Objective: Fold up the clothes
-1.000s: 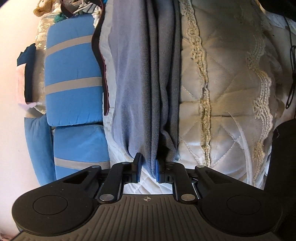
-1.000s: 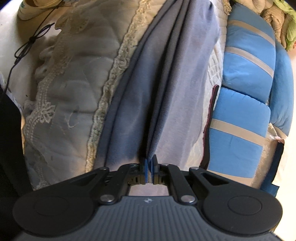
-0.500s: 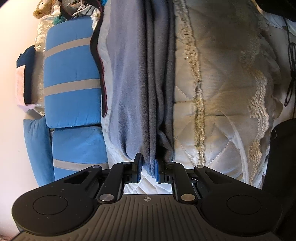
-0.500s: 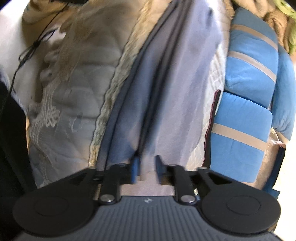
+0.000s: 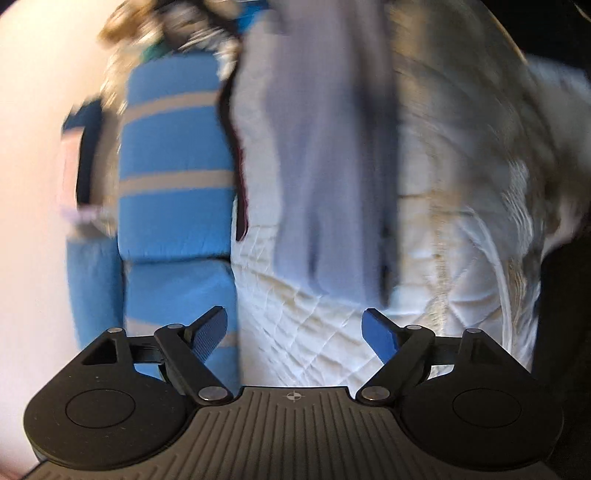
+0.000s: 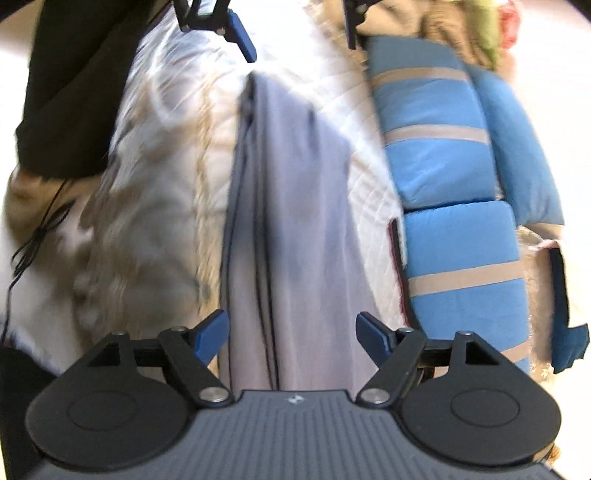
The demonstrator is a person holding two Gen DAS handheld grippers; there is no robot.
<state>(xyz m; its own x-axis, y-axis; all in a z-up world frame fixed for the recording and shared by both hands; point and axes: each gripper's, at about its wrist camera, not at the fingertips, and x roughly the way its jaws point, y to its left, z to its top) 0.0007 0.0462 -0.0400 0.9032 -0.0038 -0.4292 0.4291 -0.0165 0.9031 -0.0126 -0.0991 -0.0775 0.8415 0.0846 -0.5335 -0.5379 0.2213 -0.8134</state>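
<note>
A grey-blue garment (image 5: 325, 166) lies as a long, narrow folded strip on a cream quilted bedspread (image 5: 461, 221). My left gripper (image 5: 295, 325) hovers just short of the strip's near end with its jaws opening and only quilt showing between them. In the right wrist view the same garment (image 6: 291, 221) runs away from me. My right gripper (image 6: 291, 326) hangs over its other end with its jaws opening; the cloth lies below and between the fingers, and the pads do not press it. The left gripper (image 6: 295, 33) shows at the far end, open.
Blue cushions with beige stripes (image 5: 173, 147) line one side of the bedspread, seen again as blue cushions (image 6: 443, 147). A thin black cable (image 6: 37, 229) trails over the lace edge. A dark sleeve (image 6: 74, 92) sits at the upper left. A pale wall (image 5: 44, 184) lies beyond the cushions.
Both grippers were shut on the garment's ends; both have let go, opened wide and risen. The garment now rests loose on the bedspread.
</note>
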